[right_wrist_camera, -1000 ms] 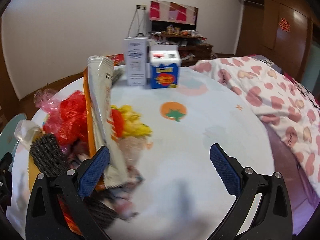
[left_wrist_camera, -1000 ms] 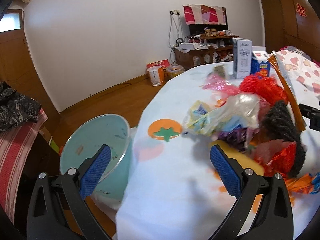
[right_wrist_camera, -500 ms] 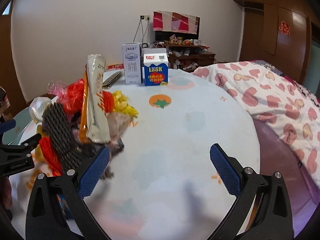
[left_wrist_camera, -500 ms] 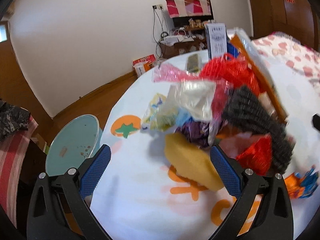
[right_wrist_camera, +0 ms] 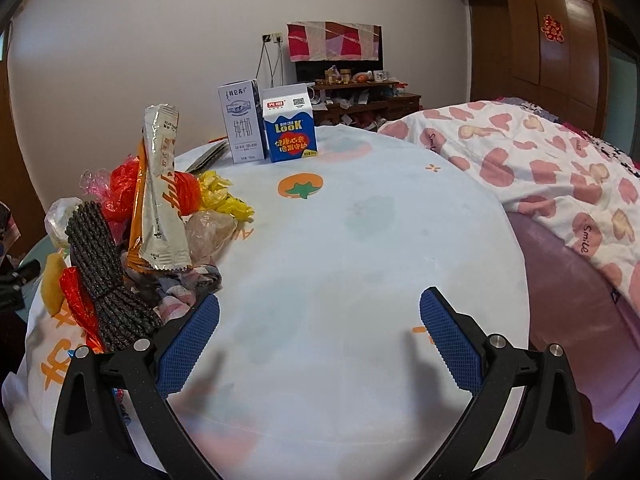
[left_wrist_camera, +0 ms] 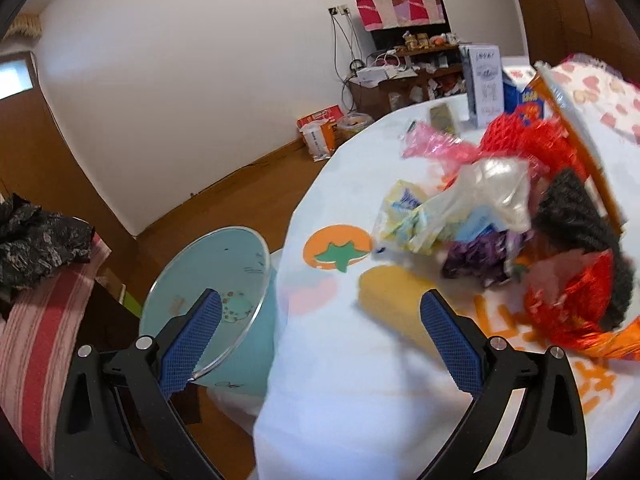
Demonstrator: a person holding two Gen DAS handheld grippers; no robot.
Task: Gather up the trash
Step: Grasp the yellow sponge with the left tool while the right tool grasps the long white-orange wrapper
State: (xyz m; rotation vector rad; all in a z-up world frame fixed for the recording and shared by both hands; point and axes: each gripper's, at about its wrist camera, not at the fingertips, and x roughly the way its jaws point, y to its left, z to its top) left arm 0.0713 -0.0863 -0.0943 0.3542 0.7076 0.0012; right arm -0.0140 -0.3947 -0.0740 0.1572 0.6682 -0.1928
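Step in hand: approach. My left gripper (left_wrist_camera: 320,336) and right gripper (right_wrist_camera: 319,342) both stand spread, holding nothing. The trash pile (right_wrist_camera: 132,216) lies on the table (right_wrist_camera: 360,240), left of the milk cartons (right_wrist_camera: 268,124). Next: close on one wrapper, carry it to the bin (left_wrist_camera: 208,280) beside the table.

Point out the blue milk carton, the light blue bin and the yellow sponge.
blue milk carton (right_wrist_camera: 291,132): right wrist view, front face.
light blue bin (left_wrist_camera: 208,280): left wrist view, inner wall.
yellow sponge (left_wrist_camera: 394,294): left wrist view, top surface.
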